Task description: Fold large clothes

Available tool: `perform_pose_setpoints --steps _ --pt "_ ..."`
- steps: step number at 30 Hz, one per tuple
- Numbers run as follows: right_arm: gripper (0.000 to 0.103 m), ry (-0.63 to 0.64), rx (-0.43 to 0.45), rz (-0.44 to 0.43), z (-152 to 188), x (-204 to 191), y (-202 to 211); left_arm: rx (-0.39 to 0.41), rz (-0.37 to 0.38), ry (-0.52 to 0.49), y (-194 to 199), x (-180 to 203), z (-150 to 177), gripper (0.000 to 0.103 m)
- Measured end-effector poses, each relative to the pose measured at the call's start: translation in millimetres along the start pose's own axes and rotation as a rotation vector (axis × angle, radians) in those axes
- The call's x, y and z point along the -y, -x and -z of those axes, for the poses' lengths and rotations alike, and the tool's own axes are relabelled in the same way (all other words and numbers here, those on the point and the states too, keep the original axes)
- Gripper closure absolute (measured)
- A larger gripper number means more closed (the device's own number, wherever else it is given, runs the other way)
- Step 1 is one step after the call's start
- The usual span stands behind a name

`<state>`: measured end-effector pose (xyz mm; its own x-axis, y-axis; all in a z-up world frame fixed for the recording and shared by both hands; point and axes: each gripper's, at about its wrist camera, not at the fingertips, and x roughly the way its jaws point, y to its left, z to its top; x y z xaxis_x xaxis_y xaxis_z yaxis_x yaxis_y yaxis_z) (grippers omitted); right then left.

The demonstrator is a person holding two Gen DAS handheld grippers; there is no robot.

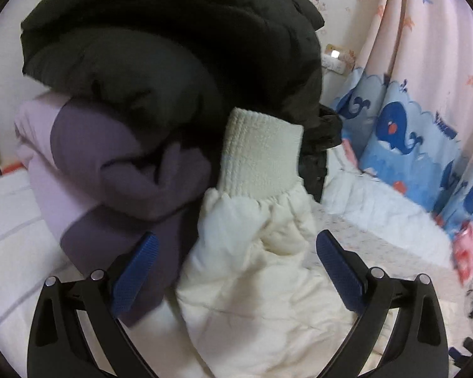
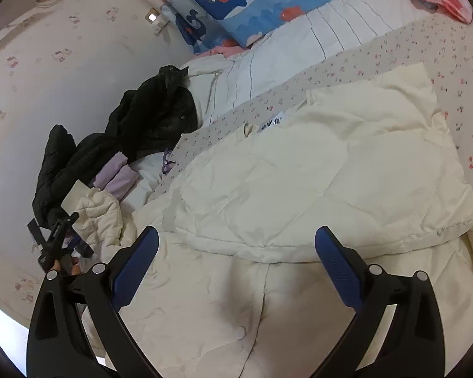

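Now | my left tongs [image 1: 236,271] gaped wide astride the cream jacket's sleeve [image 1: 255,245], gripping nothing | right tongs [image 2: 236,271] equally wide, empty, over the cream jacket [image 2: 299,173] spread on the bed [image 2: 441,50] | risk — sleeve dragging the near black-and-purple pile [image 1: 135,100] over, or a thin pinch slipping.

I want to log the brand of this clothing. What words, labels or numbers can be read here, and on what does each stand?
No text can be read.
White sewn-in label at the collar of the cream quilted padded jacket: dark print, too small and blurred to read.
Dark blue lettering on the whale-patterned blue and pink curtain: blurred, partly cut off, unreadable.
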<state>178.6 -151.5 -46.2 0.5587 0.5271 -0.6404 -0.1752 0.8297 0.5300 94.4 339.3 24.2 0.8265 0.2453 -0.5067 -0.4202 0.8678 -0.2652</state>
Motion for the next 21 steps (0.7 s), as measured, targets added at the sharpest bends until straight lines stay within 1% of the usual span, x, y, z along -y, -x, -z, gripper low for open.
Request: perform_pose_setpoints --steps 2,4,5,6,7,8,9,12,14,16,18,20,21 --pt "0.007 -0.010 -0.017 -0.004 2 2 -4 0.005 -0.025 -0.032 -5 6 -3 0.007" --pt "0.007 -0.015 -0.028 -0.004 3 4 -7 -0.031 -0.067 -0.100 -15 16 -4 0.008" --pt "0.007 -0.014 -0.033 0.001 4 4 -9 -0.057 -0.085 -0.127 -22 21 -5 0.016" --pt "0.007 -0.012 -0.037 0.008 5 4 -10 -0.068 -0.073 -0.136 -24 23 -5 0.033" --pt "0.007 -0.011 -0.039 0.017 5 4 -12 -0.108 -0.042 -0.122 -28 23 -6 0.048" --pt "0.007 -0.012 -0.042 0.029 5 5 -12 -0.146 0.016 -0.099 -32 22 -5 0.081" --pt "0.007 -0.017 -0.047 0.041 5 6 -13 -0.178 0.071 -0.058 -36 19 -5 0.088" --pt "0.007 -0.052 -0.061 0.050 5 12 -13 -0.194 0.101 -0.058 -33 23 -1 0.091" --pt "0.007 -0.063 -0.061 0.051 3 13 -10 -0.188 0.175 -0.025 -19 32 -6 0.091" --pt "0.007 -0.065 -0.049 0.036 0 12 -5 -0.166 0.250 -0.022 -3 48 -14 0.091" --pt "0.007 -0.067 -0.030 0.003 -5 9 4 -0.142 0.333 -0.022 14 70 -24 0.092" --pt "0.007 -0.088 -0.012 -0.042 -11 9 13 -0.110 0.447 -0.024 37 105 -40 0.092" --pt "0.007 -0.104 0.000 -0.069 -13 10 18 -0.099 0.488 -0.025 46 118 -43 0.092"
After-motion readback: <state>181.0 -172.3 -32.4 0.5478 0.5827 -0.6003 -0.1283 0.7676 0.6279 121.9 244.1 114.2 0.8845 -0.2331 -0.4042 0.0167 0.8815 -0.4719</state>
